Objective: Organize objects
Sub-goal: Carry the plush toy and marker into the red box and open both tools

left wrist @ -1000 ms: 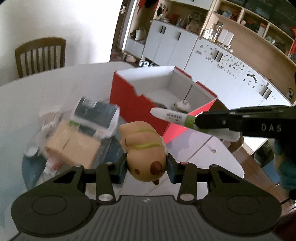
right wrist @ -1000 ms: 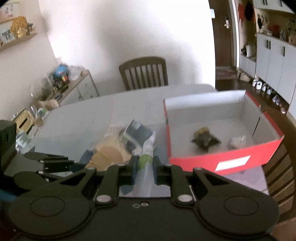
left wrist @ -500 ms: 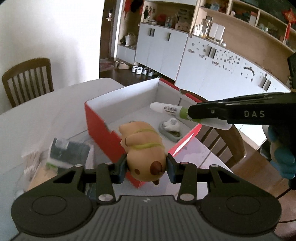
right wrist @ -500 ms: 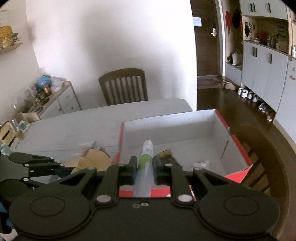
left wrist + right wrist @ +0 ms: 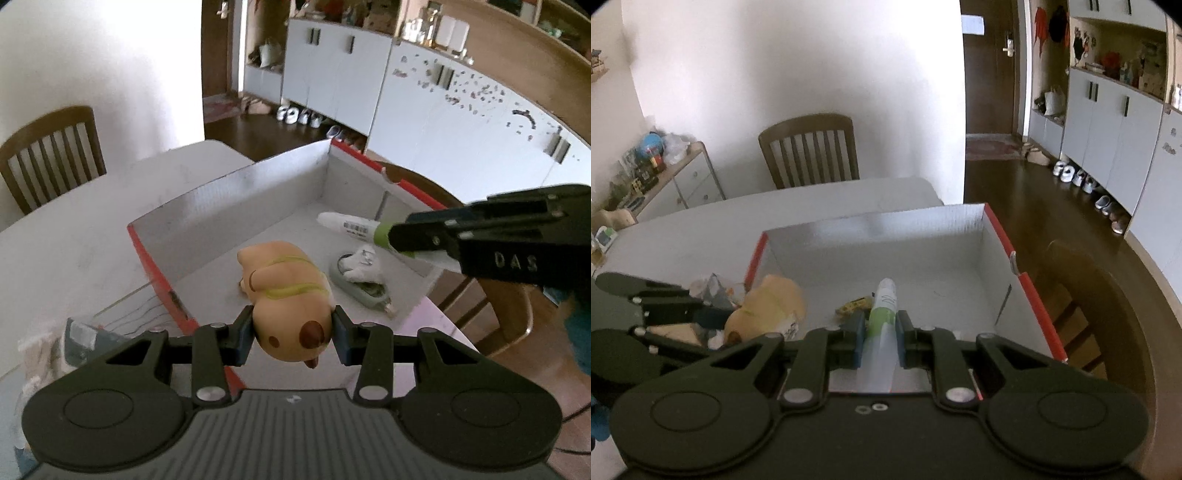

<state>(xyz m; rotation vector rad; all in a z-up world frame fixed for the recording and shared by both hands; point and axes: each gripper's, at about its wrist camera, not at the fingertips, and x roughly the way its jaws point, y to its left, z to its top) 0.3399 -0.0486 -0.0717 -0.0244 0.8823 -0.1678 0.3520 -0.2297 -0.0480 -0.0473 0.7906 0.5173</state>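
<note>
1. Toy dog [image 5: 290, 295] is clenched between the left gripper [image 5: 293, 332] fingers [image 5: 243, 334], its long axis running straight out ahead of them, nose end nearest the camera.
2. Tube [image 5: 882, 317] is pinched tight in the right gripper [image 5: 881, 343], cap pointed forward and down.
3. Both are hung over the open red box [image 5: 1034, 306] on the counter [image 5: 92, 236], so only a drop is needed, probably.
4. Below them, a yellowish bit [image 5: 853, 304] and a small white bundle [image 5: 360, 273] are already lying inside.
</note>
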